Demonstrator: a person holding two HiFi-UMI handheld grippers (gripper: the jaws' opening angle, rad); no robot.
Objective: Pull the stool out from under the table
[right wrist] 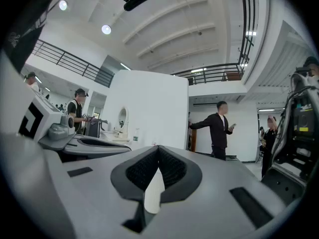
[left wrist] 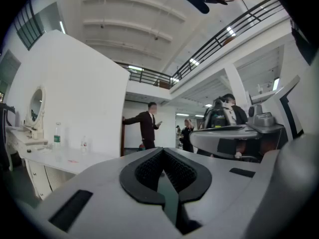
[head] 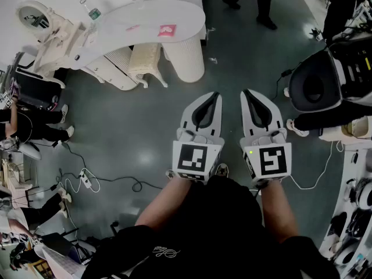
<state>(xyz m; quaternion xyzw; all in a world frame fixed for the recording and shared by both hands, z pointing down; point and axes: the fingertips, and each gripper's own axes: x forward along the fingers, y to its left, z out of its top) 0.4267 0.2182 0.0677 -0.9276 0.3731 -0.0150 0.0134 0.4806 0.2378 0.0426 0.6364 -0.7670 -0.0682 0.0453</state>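
**Stool not yet pulled out**

The cream stool (head: 144,61) sits tucked under the white curved table (head: 180,10), well apart from both tools. The left gripper (head: 213,95) and right gripper (head: 246,93) are closed tight, empty and level. Approach, grasp and pull all remain. A bottle (head: 93,14) stands on the table, contents unclear.

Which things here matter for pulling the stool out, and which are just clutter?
Job: stool, partly under the table; left gripper and right gripper, both shut and empty.
Lying about: bottle, mirror and pink card on the table; power strip on the floor.
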